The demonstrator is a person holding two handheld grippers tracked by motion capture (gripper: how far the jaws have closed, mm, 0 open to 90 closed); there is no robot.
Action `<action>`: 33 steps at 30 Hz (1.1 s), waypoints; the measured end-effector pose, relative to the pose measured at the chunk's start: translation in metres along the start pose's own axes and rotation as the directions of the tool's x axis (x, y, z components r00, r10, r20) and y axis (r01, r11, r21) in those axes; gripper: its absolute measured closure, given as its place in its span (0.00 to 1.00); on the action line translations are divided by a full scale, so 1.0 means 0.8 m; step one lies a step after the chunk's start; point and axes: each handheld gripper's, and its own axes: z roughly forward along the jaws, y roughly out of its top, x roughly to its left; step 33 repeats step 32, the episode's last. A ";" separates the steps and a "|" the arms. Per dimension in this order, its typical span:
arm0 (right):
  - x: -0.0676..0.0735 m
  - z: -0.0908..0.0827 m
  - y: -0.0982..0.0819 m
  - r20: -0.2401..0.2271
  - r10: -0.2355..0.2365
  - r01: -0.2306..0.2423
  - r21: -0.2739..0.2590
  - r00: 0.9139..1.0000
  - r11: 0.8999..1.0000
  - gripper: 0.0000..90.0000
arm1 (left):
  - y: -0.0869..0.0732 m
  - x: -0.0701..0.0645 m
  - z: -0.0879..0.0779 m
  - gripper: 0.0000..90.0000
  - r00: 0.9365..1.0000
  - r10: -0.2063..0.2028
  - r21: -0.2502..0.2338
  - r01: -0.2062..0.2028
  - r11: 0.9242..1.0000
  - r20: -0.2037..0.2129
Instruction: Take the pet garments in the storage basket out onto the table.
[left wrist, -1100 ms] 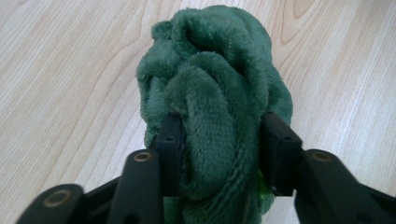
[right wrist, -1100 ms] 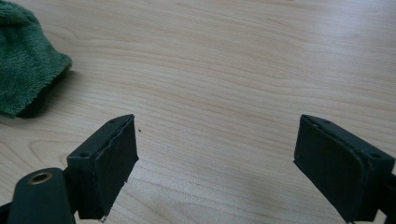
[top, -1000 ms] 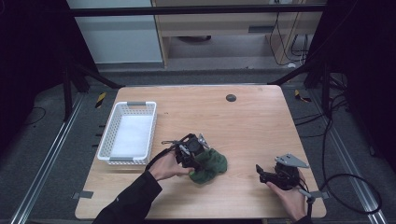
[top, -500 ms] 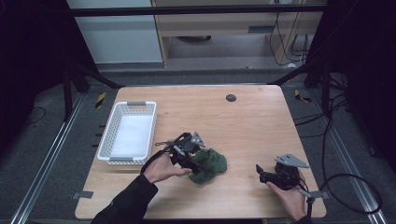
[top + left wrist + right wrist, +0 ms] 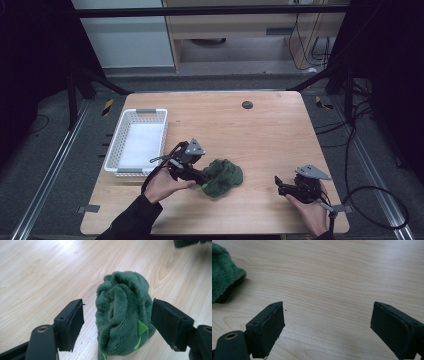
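A crumpled green plush cloth point(image 5: 223, 176) lies on the wooden table point(image 5: 260, 135), toward the table's near edge and a little left of its middle; a white plastic basket point(image 5: 136, 141) stands to the left of the cloth, near it but apart from it, and a small dark round disc point(image 5: 247, 104) sits well beyond the cloth toward the table's far edge; the left gripper point(image 5: 197, 176) is held by a hand point(image 5: 162, 184) just left of the cloth, its tips at the cloth's left side; in the left gripper view its jaws stand wide apart, one on each side of the cloth point(image 5: 123, 320), which lies between them with a clear gap to the left jaw and the right jaw just beside it, whether touching is hard to tell; a bright green tag point(image 5: 142, 328) pokes from the folds on the cloth's right side; the right gripper point(image 5: 281, 186) rests low over the table well to the right of the cloth, near the front edge, held by the other hand point(image 5: 311, 212); in the right gripper view its jaws are spread wide over bare wood, holding nothing, and an edge of the cloth point(image 5: 225, 271) shows far off at the upper left
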 end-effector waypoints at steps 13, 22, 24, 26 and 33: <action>0.000 0.000 0.000 0.002 0.004 -0.004 -0.005 1.000 1.000 0.13 | -0.045 0.012 -0.036 0.27 0.988 -0.125 -0.149 0.111 0.983 -0.089; 0.000 -0.001 -0.001 0.001 0.006 -0.006 -0.004 1.000 1.000 0.13 | -0.084 0.022 -0.043 0.31 0.972 -0.201 -0.196 0.175 0.965 -0.121; 0.000 -0.001 -0.001 0.004 0.004 -0.004 -0.004 1.000 1.000 0.13 | -0.093 0.022 -0.044 0.32 0.969 -0.207 -0.199 0.177 0.964 -0.138; 0.000 -0.001 -0.001 0.004 0.003 -0.003 -0.005 1.000 1.000 0.13 | -0.101 0.022 -0.044 0.33 0.965 -0.218 -0.199 0.187 0.962 -0.146; -0.001 -0.002 -0.002 0.001 0.007 -0.007 -0.003 1.000 1.000 0.13 | -0.125 0.024 -0.046 0.34 0.952 -0.247 -0.205 0.209 0.956 -0.182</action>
